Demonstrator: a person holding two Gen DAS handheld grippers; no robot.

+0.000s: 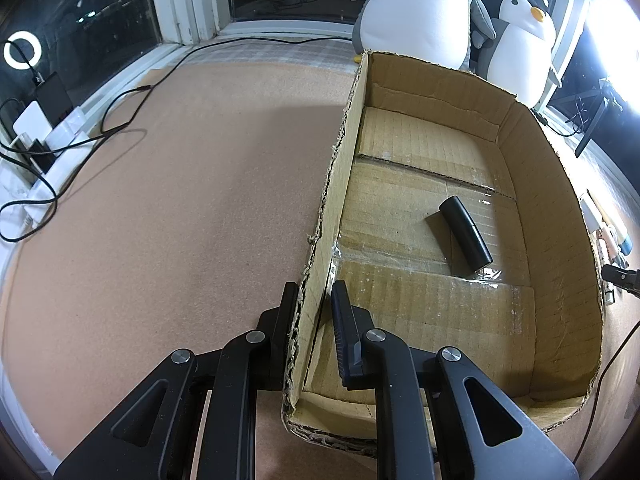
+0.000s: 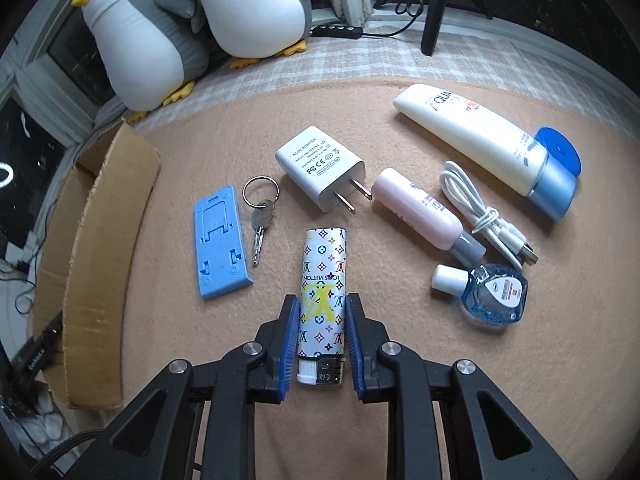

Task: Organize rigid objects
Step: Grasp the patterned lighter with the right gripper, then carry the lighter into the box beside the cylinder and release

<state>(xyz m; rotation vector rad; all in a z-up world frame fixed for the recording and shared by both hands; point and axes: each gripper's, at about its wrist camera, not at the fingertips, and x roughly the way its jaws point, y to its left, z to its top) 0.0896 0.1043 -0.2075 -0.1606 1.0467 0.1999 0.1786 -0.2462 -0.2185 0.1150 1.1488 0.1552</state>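
Left gripper clamped on box wall, one finger outside, one inside. Black cylinder lying on box floor, well apart from fingers. Right gripper astride lighter on mat, blue pads hard against both sides, tight on it. Lighter flat, metal end nearest camera. Beyond: blue stand, key, charger, pink bottle, white cable, tube, small clear bottle. Penguins behind mat.
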